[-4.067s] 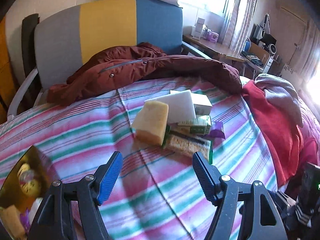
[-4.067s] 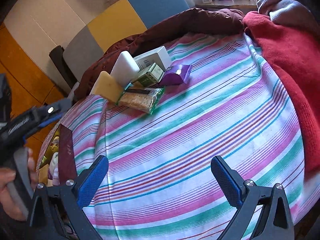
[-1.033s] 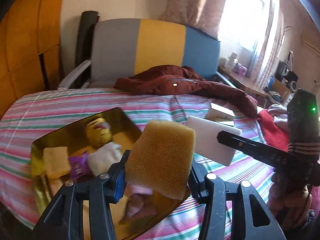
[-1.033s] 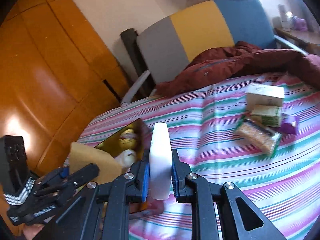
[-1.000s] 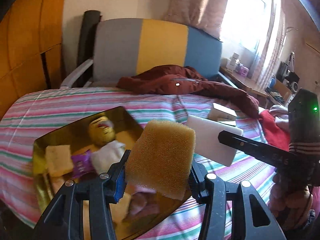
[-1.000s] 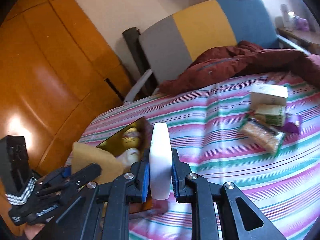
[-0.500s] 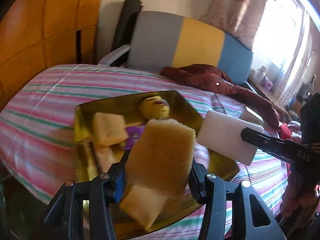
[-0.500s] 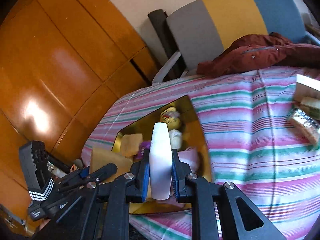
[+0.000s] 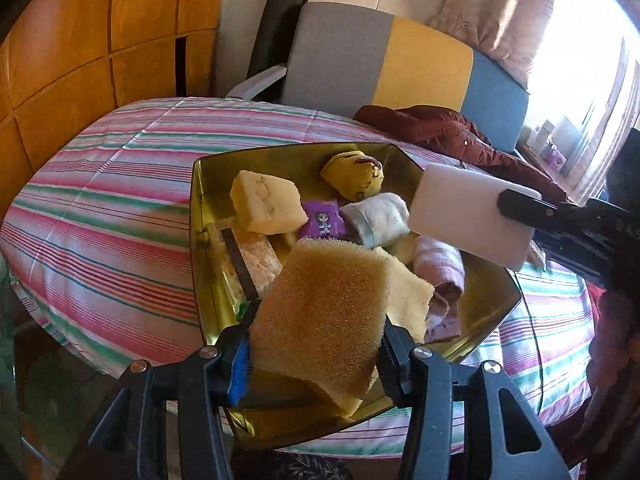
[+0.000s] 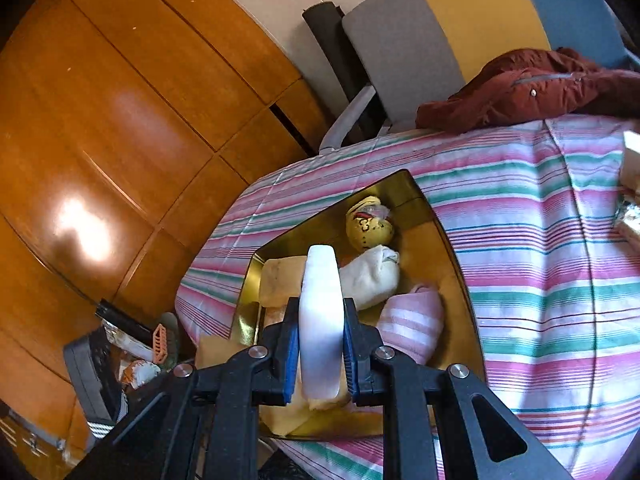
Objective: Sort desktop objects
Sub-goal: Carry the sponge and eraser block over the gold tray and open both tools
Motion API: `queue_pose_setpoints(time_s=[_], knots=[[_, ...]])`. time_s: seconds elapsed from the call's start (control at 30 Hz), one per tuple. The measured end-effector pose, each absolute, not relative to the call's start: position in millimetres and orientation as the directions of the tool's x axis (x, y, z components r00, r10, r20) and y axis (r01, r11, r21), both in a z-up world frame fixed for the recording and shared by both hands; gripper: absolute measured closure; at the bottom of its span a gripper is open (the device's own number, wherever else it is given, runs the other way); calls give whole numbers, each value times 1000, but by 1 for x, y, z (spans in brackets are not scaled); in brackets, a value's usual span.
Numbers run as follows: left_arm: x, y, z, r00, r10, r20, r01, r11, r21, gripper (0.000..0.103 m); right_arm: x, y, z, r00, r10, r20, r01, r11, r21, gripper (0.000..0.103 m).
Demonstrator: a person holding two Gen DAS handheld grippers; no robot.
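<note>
My left gripper (image 9: 316,354) clamps the yellow sponge (image 9: 320,316), my right gripper (image 10: 320,354) clamps the white sponge (image 10: 321,320), both above the gold tray (image 9: 496,284)

Your tray (image 9: 197,216) sits on the bed (image 9: 100,200), near its edge. In the tray lie a sponge block (image 9: 266,202), a round toy (image 9: 353,175) behind it, and a rolled sock (image 9: 376,218) to the right. A jacket (image 9: 460,136) lies behind the tray, with a chair (image 9: 400,68) behind that.
</note>
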State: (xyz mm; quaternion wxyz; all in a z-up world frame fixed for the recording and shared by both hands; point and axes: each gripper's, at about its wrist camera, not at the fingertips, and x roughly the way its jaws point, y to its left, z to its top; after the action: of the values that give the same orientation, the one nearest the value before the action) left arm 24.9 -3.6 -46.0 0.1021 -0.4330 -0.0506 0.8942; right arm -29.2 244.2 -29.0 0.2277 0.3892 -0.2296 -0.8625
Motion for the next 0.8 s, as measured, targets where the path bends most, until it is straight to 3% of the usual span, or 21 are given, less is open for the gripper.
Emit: queue_pose_setpoints(time_s=[0.2, 0.43, 0.63, 0.7, 0.8], knots=[[33, -14, -40, -599, 308, -739, -169, -951, -259, 52, -42, 222, -31, -532, -659, -532, 258, -725, 639, 84], [34, -25, -52, -585, 296, -755, -144, -954, -263, 51, -61, 175, -46, -428, -684, -591, 307, -725, 616, 84], [11, -21, -59, -599, 255, -759, -114, -965, -235, 51, -69, 148, -58, -432, -564, -704, 309, -825, 473, 80], [5, -21, -59, -602, 243, -760, -100, -968, -230, 49, -69, 152, -57, -432, -573, -696, 306, -819, 485, 51], [-1, -29, -61, -594, 239, -768, -64, -966, -251, 46, -64, 160, -50, -455, -574, -682, 312, -819, 481, 40]])
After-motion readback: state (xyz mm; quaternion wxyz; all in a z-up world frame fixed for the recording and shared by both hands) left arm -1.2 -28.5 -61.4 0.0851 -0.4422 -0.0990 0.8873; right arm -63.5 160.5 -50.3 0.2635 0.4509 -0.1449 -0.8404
